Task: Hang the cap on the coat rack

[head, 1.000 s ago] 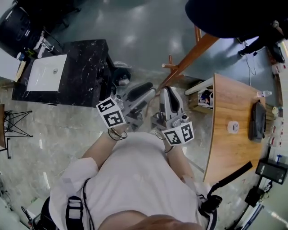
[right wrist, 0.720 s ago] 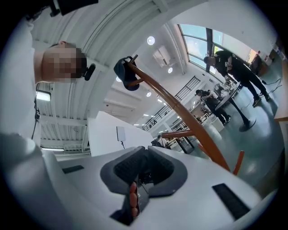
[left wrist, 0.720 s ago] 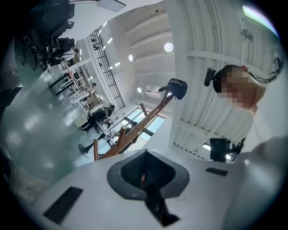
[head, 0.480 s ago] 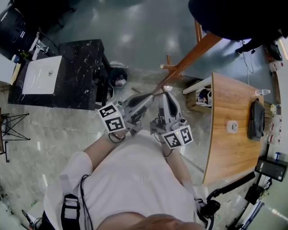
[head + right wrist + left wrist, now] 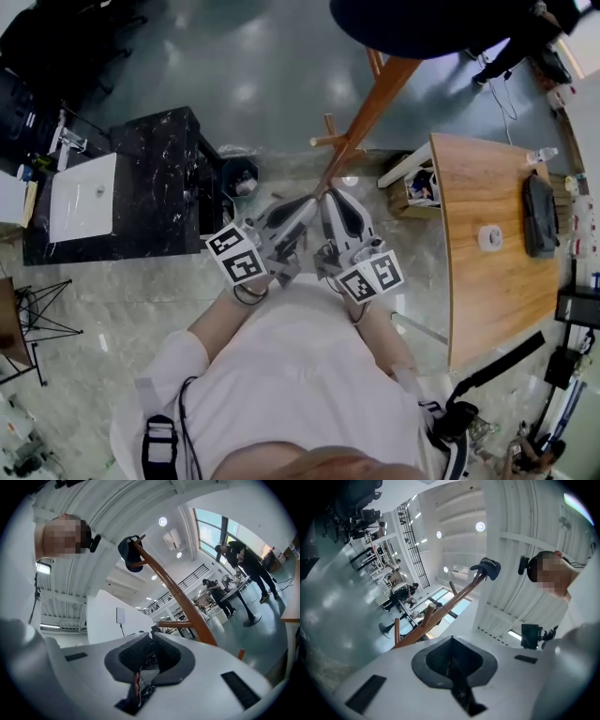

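Observation:
A dark cap (image 5: 412, 23) sits on the top of the wooden coat rack (image 5: 370, 108), whose pole slants up past its side pegs. Both grippers are held close to my chest, below the rack's foot and well apart from the cap. My left gripper (image 5: 302, 211) is shut with nothing in it, and my right gripper (image 5: 336, 202) beside it is shut and empty too. In the left gripper view the cap (image 5: 488, 568) hangs far above the shut gripper (image 5: 451, 657). In the right gripper view the cap (image 5: 129, 552) tops the pole (image 5: 180, 599) beyond the shut gripper (image 5: 150, 641).
A black marble counter (image 5: 164, 178) with a white sink stands at the left, a small black bin (image 5: 240, 176) beside it. A wooden table (image 5: 487, 281) with a dark case is at the right, a crate (image 5: 422, 199) at its near corner. A person (image 5: 525, 37) stands behind.
The left gripper's jaws have closed from apart to together. Both grippers have stayed near my chest, and the head view has shifted so the cap sits further left.

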Motion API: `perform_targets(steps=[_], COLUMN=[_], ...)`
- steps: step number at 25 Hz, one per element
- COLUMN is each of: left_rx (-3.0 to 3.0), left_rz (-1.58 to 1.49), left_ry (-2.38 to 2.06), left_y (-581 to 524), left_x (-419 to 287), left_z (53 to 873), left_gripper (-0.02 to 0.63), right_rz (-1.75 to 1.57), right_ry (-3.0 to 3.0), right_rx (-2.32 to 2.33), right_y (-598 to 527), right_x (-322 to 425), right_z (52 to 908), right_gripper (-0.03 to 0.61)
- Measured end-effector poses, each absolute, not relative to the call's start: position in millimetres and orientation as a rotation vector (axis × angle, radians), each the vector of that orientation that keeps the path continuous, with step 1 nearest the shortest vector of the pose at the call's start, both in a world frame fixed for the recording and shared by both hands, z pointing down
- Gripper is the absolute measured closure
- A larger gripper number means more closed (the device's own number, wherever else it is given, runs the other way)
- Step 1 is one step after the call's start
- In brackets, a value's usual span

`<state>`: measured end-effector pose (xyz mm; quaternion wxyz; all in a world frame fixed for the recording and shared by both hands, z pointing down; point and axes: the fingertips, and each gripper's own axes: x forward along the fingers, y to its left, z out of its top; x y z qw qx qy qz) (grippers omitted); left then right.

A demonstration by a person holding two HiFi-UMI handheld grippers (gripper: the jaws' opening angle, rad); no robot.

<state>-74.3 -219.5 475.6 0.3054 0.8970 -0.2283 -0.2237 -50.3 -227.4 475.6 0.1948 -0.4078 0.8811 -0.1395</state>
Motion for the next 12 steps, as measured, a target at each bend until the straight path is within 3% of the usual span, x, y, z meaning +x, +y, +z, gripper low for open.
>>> perform_targets(steps=[12], left_rx=[2.412], left_rz=[-0.565], left_ry=[-0.664], left_y=[-249], left_x=[-62], left_z=[459], left_gripper=[0.606], right_rz=[-0.400], right_ry=[2.437], right_rx=[-1.213], right_y=[-247], right_x=[-27], right_z=[476], right_gripper=[0.532])
